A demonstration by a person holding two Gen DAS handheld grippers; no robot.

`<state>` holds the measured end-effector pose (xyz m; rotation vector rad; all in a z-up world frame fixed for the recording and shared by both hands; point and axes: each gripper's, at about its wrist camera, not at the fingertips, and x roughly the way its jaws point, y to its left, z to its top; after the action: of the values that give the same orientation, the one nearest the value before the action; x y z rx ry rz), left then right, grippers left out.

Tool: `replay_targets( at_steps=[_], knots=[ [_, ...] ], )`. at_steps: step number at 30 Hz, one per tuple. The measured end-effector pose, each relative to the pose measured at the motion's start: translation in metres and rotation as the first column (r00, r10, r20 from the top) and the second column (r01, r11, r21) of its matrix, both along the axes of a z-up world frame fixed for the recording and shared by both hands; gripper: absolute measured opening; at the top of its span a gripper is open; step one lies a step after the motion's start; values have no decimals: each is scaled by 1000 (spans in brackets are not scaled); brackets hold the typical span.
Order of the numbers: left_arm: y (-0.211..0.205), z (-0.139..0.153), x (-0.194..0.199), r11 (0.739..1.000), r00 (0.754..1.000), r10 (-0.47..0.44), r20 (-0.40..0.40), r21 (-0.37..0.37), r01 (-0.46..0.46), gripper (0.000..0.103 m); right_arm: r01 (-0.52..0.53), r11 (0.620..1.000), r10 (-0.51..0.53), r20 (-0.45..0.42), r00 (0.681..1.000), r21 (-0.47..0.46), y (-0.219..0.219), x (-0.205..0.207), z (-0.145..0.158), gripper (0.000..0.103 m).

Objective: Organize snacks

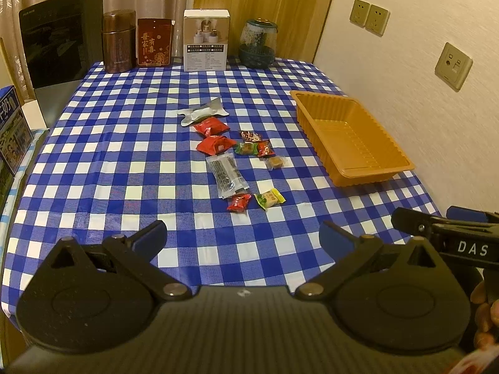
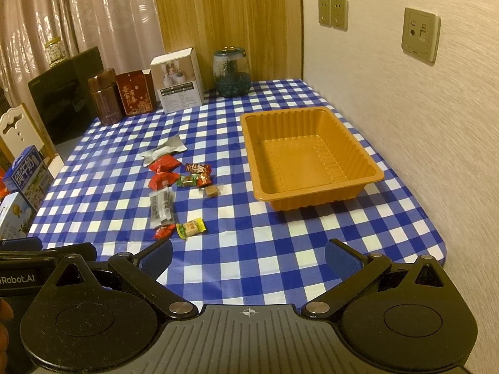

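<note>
Orange ribbed plastic tray [image 2: 312,168] sits empty on the checked table [image 2: 280,249]; left of it lie small foil-wrapped snacks [image 2: 190,229], light, crinkly and likely slippery, so best pinched across the middle. Left gripper [image 1: 243,237] and right gripper [image 2: 249,254] both hover with fingers spread, holding nothing.

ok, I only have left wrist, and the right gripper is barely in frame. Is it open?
Observer: Open. The right gripper has its fingers spread with nothing between them, above the blue-and-white checked cloth.
Operator: The tray's near wall hides part of its floor. Anything in there?
Observer: No. The orange ribbed plastic tray shows a fully bare floor.
Operator: What's past my left edge?
Observer: A carved white chair back, behind the blue-and-white milk carton.
</note>
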<state>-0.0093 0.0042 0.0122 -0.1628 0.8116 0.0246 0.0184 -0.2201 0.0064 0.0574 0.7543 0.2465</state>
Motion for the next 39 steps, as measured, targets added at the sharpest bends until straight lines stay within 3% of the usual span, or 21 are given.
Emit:
replay_targets(
  at_steps=[23, 37, 38, 39],
  knots=[
    [-1, -1, -1, 1000, 1000, 4, 0, -11, -4, 103, 1, 1000, -1, -3, 1000, 6, 3, -1, -2, 103],
    [20, -33, 32, 999, 999, 30, -42, 13, -30, 103, -21, 999, 20, 9, 1000, 28, 12, 23, -29, 103],
    [24, -37, 34, 999, 999, 31, -40, 15, -31, 103, -26, 999, 26, 10, 1000, 31, 14, 25, -32, 101],
    [27, -40, 37, 999, 999, 31, -37, 17, -30, 103, -37, 999, 36, 15, 999, 38, 17, 28, -35, 93]
  ],
)
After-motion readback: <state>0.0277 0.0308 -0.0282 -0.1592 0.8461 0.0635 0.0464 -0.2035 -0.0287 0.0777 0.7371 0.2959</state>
